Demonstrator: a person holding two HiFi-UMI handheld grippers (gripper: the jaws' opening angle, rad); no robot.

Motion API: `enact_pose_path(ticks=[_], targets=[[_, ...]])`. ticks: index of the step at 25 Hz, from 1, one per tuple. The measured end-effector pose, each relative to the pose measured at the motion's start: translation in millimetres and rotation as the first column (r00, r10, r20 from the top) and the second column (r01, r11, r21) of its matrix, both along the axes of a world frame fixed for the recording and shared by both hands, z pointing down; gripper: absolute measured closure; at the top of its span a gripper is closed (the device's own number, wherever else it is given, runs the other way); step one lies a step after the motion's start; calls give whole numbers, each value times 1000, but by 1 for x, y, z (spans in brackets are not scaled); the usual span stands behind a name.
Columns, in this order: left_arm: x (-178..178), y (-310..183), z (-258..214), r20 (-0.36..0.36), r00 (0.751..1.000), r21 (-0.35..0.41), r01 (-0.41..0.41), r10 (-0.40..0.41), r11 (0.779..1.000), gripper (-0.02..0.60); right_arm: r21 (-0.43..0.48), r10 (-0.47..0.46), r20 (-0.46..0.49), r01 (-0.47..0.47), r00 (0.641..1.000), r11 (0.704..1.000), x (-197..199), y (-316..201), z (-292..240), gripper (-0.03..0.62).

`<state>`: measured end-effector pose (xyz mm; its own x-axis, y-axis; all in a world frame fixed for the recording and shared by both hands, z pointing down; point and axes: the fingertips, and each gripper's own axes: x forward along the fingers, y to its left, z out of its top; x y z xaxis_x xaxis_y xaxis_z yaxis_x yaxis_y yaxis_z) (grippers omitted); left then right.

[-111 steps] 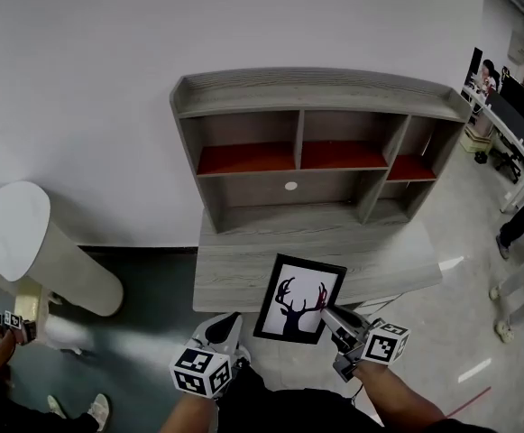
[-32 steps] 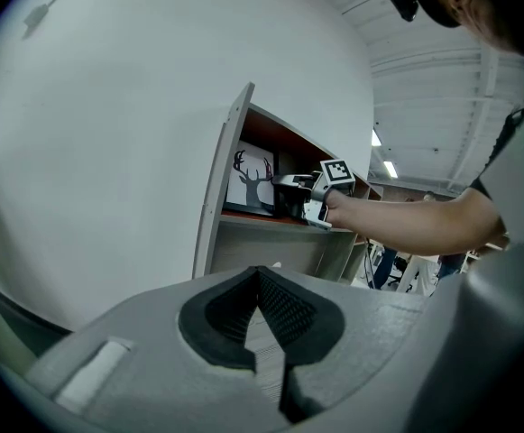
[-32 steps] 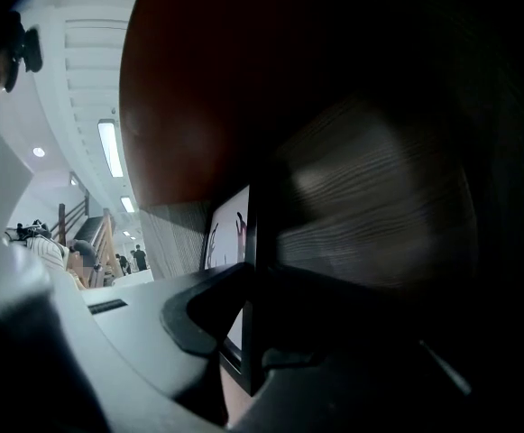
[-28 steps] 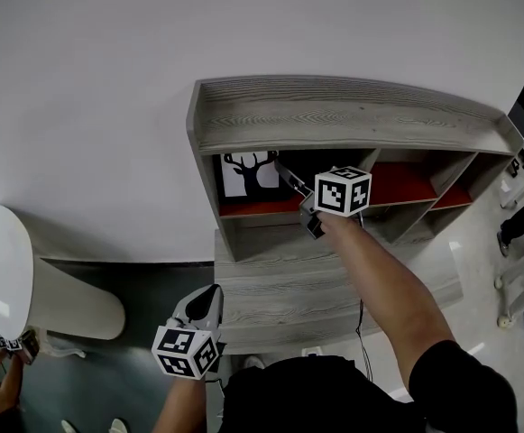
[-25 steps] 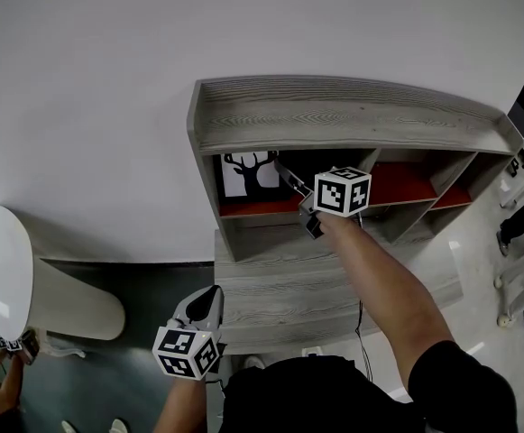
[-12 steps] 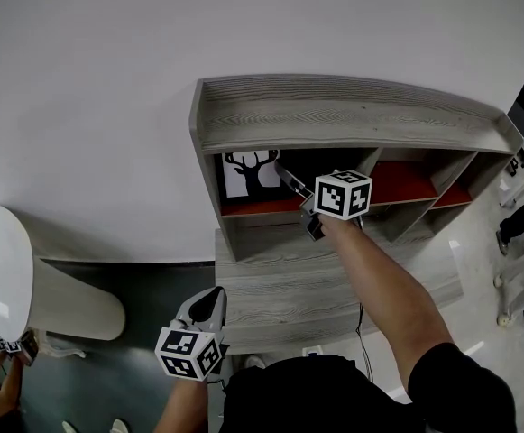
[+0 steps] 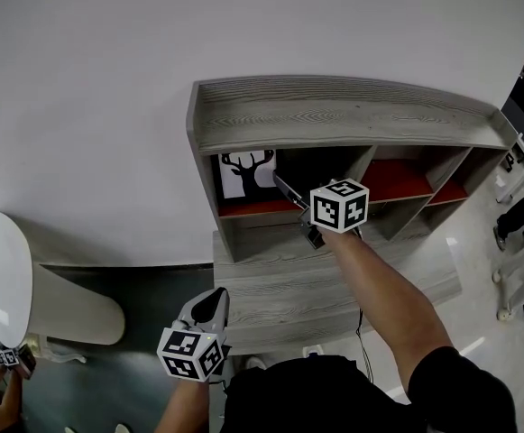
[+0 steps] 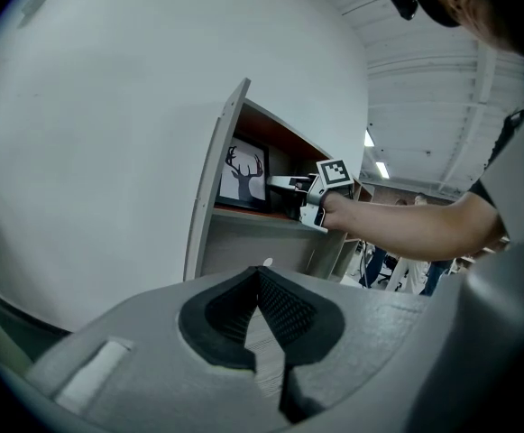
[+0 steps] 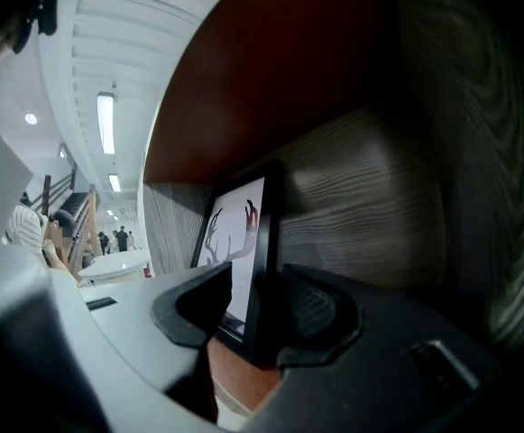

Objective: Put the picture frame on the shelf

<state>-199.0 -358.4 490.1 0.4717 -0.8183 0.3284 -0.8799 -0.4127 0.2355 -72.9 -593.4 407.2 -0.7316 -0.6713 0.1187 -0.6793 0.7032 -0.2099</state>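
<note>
The picture frame (image 7: pixel 246 171), black-edged with a deer silhouette, stands upright on the red floor of the upper left compartment of the grey wooden shelf (image 7: pixel 334 111). My right gripper (image 7: pixel 282 184) reaches into that compartment. Its jaws are opening; the frame's edge (image 9: pixel 260 242) stands between them with a gap beside the left pad, so they do not press on it. The left gripper view shows the frame (image 8: pixel 243 174) and the right gripper (image 8: pixel 287 188) from the side. My left gripper (image 7: pixel 212 303) hangs low in front of the desk, its jaws (image 8: pixel 262 282) shut on nothing.
The shelf stands on a grey desk (image 7: pixel 280 287) against a white wall. A white round table (image 7: pixel 0 269) is at the left. Red-floored compartments (image 7: pixel 406 180) lie to the right. People stand at the far right (image 7: pixel 519 210).
The frame, earlier on the desk in my right gripper, now stands in the shelf's upper left compartment. In the last second my right gripper has drawn back slightly; the left has barely moved.
</note>
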Motion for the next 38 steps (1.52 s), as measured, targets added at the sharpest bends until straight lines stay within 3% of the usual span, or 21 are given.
enact_pose_path(ticks=[4,8,12,19,23,30,38], targets=[[2,3,-4,-1,1000,12,-24,24,1000,572,53,71,-51,-68,996,996,15,13,-2,411],[2,8,-8,-1,999,24,-44,44,999,572,66,140,-25,-138,990,988,41,45,-4,408],[1,12,-13,8,998,34,-64,64,997,572,11,150,-4,-150,989,989,54,101,18,415],[8,22,-12,25,989,36,-146,145,989,572,-107,157,-20,-158,987,982,50,209,80,567],[16,33,-10,35,983,37,-181,180,983,572,-150,140,-8,-139,990,979,47,252,98,579],[25,55,-13,45,987,50,-157,155,986,572,-114,124,-36,-127,992,985,62,271,88,580],[60,78,-26,28,996,75,-82,80,994,572,-82,33,-5,-33,999,996,86,293,61,580]])
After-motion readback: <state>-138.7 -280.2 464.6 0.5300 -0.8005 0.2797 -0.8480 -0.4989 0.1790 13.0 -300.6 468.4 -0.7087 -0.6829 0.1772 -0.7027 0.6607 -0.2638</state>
